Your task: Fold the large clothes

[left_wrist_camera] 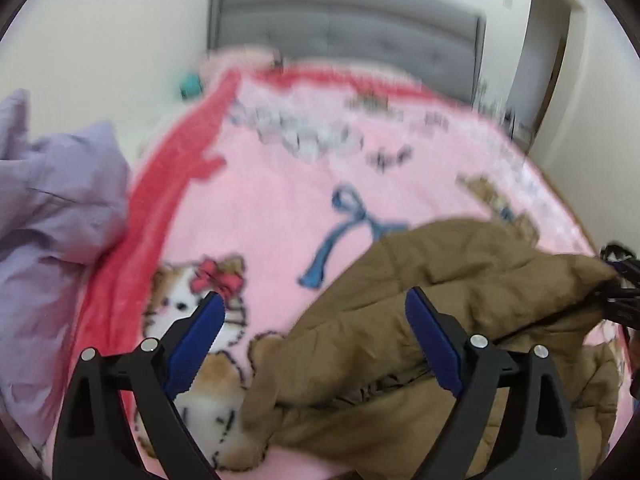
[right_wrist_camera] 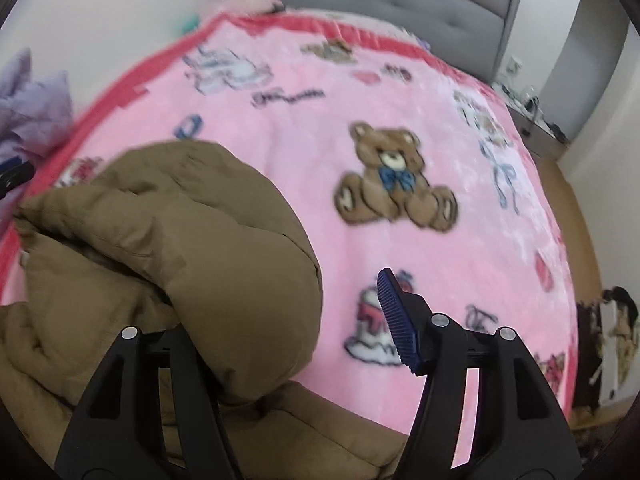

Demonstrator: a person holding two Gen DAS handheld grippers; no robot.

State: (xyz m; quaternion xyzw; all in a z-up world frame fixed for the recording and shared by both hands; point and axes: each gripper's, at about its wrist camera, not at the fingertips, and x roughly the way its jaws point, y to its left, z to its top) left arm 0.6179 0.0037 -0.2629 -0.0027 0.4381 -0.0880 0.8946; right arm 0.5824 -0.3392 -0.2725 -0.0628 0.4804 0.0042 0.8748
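A brown padded jacket (left_wrist_camera: 420, 280) lies bunched on a pink blanket (left_wrist_camera: 280, 200). My left gripper (left_wrist_camera: 316, 344) is open, its jaws wide apart above the jacket's left edge, holding nothing. In the right wrist view the jacket (right_wrist_camera: 180, 232) is heaped at the left, and the pink blanket (right_wrist_camera: 320, 120) shows cartoon bears. My right gripper (right_wrist_camera: 296, 324) is open; a fold of the jacket bulges between its jaws and hides the left fingertip. The right gripper also shows at the right edge of the left wrist view (left_wrist_camera: 620, 288), against the jacket's corner.
A purple pillow or bedding heap (left_wrist_camera: 52, 232) lies at the bed's left. A grey padded headboard (left_wrist_camera: 340, 28) stands at the far end. A nightstand with small items (right_wrist_camera: 532, 116) is at the far right. Wooden floor (right_wrist_camera: 576, 208) runs along the bed's right side.
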